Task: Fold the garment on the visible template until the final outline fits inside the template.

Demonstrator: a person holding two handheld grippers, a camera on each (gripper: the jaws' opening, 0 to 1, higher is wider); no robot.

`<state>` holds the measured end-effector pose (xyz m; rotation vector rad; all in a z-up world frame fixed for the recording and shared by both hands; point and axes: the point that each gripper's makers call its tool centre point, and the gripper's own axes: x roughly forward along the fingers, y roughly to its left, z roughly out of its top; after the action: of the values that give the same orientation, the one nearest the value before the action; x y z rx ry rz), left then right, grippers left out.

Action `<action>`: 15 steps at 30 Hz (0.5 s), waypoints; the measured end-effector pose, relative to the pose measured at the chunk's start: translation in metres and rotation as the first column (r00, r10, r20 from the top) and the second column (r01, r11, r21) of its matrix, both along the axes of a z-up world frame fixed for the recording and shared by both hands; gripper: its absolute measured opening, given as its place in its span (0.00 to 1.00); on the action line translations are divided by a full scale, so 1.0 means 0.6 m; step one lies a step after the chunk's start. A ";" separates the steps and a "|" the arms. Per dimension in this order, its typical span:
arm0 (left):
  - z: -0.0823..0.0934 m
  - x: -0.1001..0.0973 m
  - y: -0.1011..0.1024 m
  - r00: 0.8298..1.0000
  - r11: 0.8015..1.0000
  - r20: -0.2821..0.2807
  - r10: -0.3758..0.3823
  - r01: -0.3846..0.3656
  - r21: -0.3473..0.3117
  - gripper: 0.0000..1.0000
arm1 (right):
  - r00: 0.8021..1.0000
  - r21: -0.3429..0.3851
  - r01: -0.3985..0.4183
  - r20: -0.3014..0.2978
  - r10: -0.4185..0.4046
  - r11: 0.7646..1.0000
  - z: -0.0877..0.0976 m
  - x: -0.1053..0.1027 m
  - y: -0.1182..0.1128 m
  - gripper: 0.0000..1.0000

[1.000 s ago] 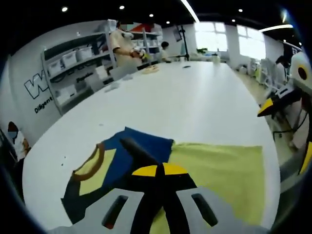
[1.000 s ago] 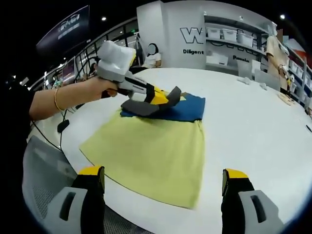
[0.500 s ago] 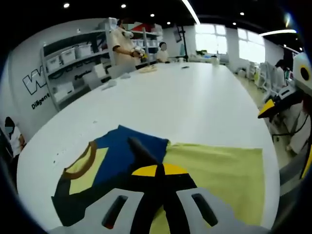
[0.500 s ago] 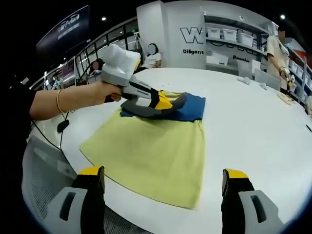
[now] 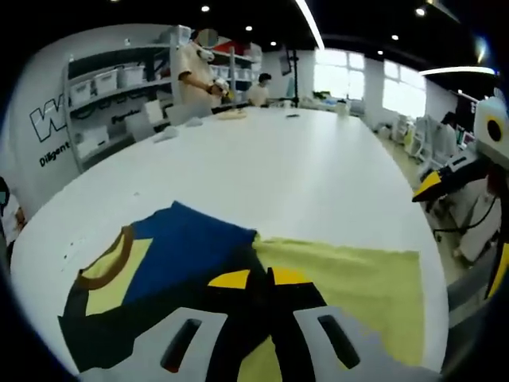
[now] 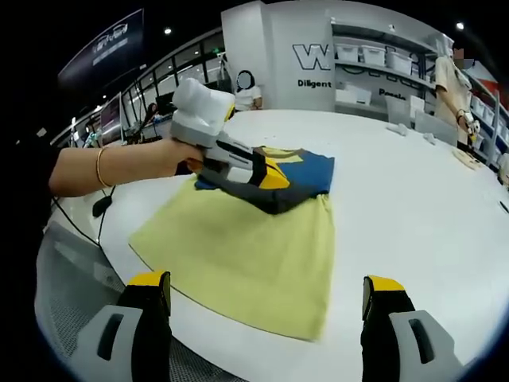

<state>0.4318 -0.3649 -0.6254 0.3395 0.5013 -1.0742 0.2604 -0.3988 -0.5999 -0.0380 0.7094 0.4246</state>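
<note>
A yellow-green T-shirt (image 6: 254, 247) lies flat on the white table (image 6: 413, 207), close to its near edge. The shirt's upper part is blue (image 5: 191, 239), with a brown collar (image 5: 102, 269) and dark sleeves. My left gripper (image 5: 260, 278) is shut on a dark sleeve (image 6: 278, 197) and holds it low over the shirt where blue meets yellow. A person's hand grips that left gripper (image 6: 266, 179). My right gripper (image 6: 266, 282) stands open above the shirt's hem with nothing between its jaws. One yellow fingertip (image 5: 428, 185) of it shows at the right.
The long white table (image 5: 302, 159) stretches away beyond the shirt. People stand at its far end (image 5: 195, 68) near small items. Shelving with bins (image 6: 374, 56) lines the wall. A mesh chair back (image 6: 71, 278) sits just off the table's near edge.
My left gripper has carried the dark sleeve down and inward, from raised above the blue part to low over the shirt's middle. The right gripper has stayed still.
</note>
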 end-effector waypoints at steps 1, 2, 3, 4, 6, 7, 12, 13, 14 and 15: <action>0.000 0.000 0.000 1.000 1.000 -0.002 0.000 0.000 -0.001 0.07 | 1.000 -0.002 0.000 0.000 0.000 1.000 0.000 0.000 -0.001 0.99; -0.001 0.000 0.002 1.000 1.000 -0.005 0.005 -0.005 -0.003 0.09 | 1.000 -0.002 0.001 -0.002 -0.001 1.000 0.000 -0.001 -0.002 0.99; 0.000 0.002 0.003 1.000 1.000 0.000 0.009 -0.009 -0.004 0.12 | 1.000 -0.002 0.002 -0.002 -0.002 1.000 0.000 -0.001 -0.002 0.99; 0.000 0.002 0.004 1.000 1.000 0.004 0.009 -0.009 -0.004 0.15 | 1.000 -0.001 0.004 -0.002 -0.004 1.000 0.000 -0.001 -0.002 0.99; -0.001 0.003 0.006 1.000 1.000 0.003 0.013 -0.013 0.001 0.21 | 1.000 0.000 0.005 -0.002 -0.005 1.000 0.000 -0.002 -0.002 0.99; -0.004 0.003 0.009 1.000 1.000 -0.004 0.018 -0.018 0.010 0.23 | 1.000 -0.003 0.004 -0.002 -0.004 1.000 0.000 -0.003 -0.003 0.99; -0.026 0.005 0.022 0.998 0.998 -0.044 0.051 -0.049 0.046 0.29 | 1.000 0.001 0.007 0.000 -0.007 1.000 0.000 -0.002 -0.001 0.99; -0.030 0.004 0.024 0.997 0.997 -0.059 0.056 -0.053 0.048 0.28 | 1.000 0.002 0.008 0.000 -0.008 1.000 0.000 -0.002 -0.001 0.99; -0.031 0.003 0.024 0.997 0.998 -0.060 0.055 -0.053 0.043 0.28 | 1.000 0.002 0.009 -0.003 -0.009 1.000 -0.002 -0.003 -0.001 0.99; -0.032 0.001 0.024 0.997 0.998 -0.063 0.055 -0.052 0.043 0.28 | 1.000 0.001 0.009 -0.004 -0.009 1.000 -0.003 -0.003 -0.001 0.99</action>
<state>0.4325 -0.3504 -0.6446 0.3272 0.5875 -1.0266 0.2585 -0.3995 -0.6015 -0.0334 0.7129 0.4162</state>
